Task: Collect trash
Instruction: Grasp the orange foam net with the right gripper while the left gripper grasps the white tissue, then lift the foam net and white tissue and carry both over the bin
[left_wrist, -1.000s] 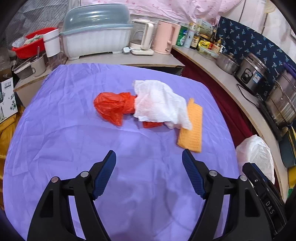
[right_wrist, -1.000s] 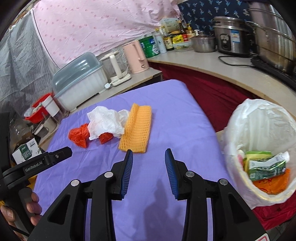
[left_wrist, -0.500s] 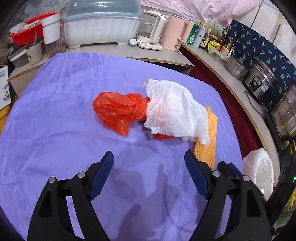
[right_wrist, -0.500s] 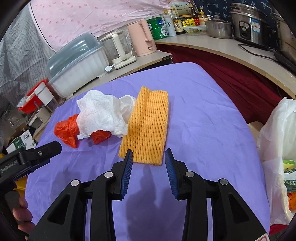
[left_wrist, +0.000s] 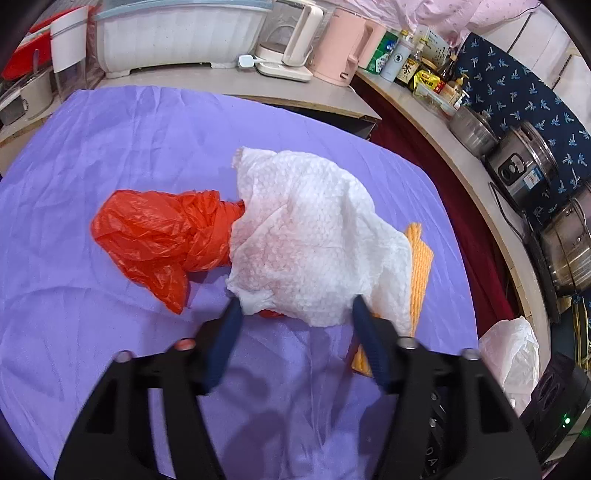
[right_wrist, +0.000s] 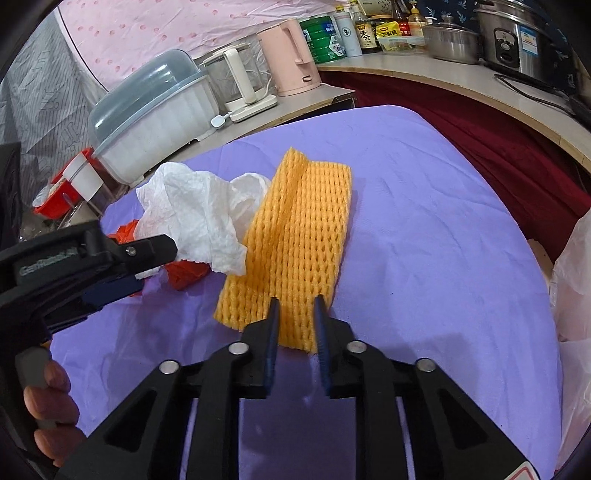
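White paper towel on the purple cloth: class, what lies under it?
Under the paper towel lie part of the orange plastic bag and an edge of the foam net; anything else is hidden.

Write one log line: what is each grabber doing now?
left gripper: closing around white paper towel | right gripper: closing on orange foam net | red plastic bag: on purple cloth

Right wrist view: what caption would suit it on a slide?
Right tool pinches the near edge of an orange foam net lying on the purple tablecloth.
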